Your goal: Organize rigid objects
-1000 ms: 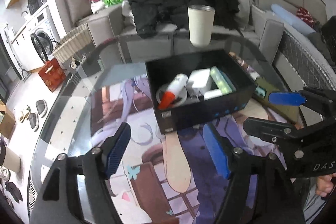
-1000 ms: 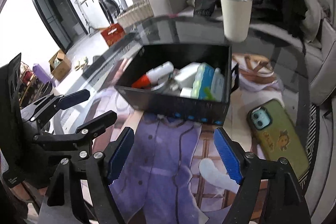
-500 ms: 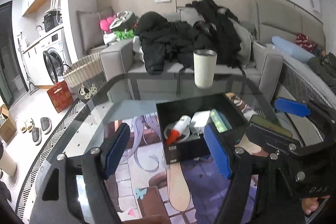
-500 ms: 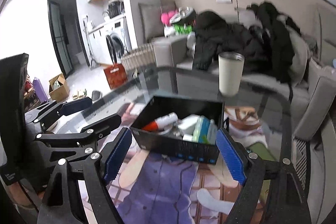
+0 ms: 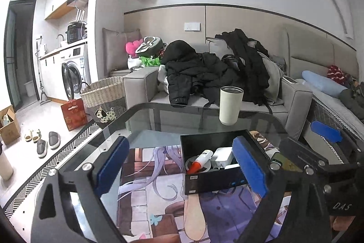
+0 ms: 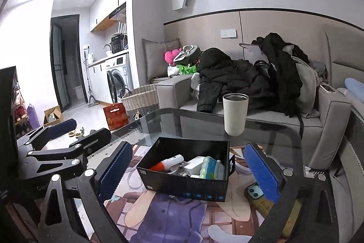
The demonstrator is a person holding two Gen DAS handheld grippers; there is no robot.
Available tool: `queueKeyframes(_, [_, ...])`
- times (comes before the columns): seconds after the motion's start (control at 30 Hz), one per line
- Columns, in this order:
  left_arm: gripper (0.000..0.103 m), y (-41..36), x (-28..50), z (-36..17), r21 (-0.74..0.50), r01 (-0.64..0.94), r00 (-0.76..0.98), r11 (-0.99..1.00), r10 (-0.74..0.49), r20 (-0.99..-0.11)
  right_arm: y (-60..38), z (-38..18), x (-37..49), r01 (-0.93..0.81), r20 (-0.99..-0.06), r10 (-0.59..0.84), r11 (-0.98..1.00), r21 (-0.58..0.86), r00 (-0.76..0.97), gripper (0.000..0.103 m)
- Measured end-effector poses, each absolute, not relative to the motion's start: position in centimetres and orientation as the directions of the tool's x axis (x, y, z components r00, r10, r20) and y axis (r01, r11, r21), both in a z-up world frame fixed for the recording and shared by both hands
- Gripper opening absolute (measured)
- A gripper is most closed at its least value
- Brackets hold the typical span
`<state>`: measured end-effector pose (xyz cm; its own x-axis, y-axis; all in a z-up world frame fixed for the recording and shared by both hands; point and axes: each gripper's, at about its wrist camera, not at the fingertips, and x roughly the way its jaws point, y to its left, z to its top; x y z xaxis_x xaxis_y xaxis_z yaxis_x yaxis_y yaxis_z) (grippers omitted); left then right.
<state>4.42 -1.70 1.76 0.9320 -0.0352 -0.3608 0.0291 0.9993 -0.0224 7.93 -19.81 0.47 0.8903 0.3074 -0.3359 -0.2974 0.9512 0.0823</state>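
A black open box (image 5: 213, 178) (image 6: 182, 182) sits on the glass table. It holds a white tube with a red cap (image 5: 200, 161) (image 6: 169, 162), a white charger block (image 5: 221, 154) (image 6: 195, 164) and a pale green-blue pack (image 6: 212, 167). My left gripper (image 5: 180, 169) is open and empty, raised in front of the box. My right gripper (image 6: 188, 171) is open and empty, also raised before the box. Each gripper shows in the other's view, the right one (image 5: 327, 142) and the left one (image 6: 68, 133).
A white tumbler (image 5: 230, 105) (image 6: 235, 114) stands at the table's far edge. A phone in a green case (image 6: 261, 197) (image 5: 282, 163) lies right of the box. A printed mat (image 6: 170, 215) covers the table. A sofa (image 5: 227, 83) piled with dark clothes stands behind.
Both grippers have pulled back and tilted up from the table, so the box looks smaller and lower and more of the room shows. Both stay open and empty.
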Motion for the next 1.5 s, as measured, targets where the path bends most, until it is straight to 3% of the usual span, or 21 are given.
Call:
queueKeyframes(0.27, [0.099,-1.93,4.33,1.70,-0.017,0.022,0.932,1.000,-0.027,-0.361,-20.32,0.50,7.92,-0.266,-0.325,0.278,0.961,0.082,0.904,0.101])
queueKeyframes(1.5, [0.101,-1.79,4.36,1.86,-0.015,0.024,0.934,1.000,-0.028,-0.357,-20.54,0.45,8.17,-0.243,-0.344,0.257,0.966,0.085,0.903,0.102])
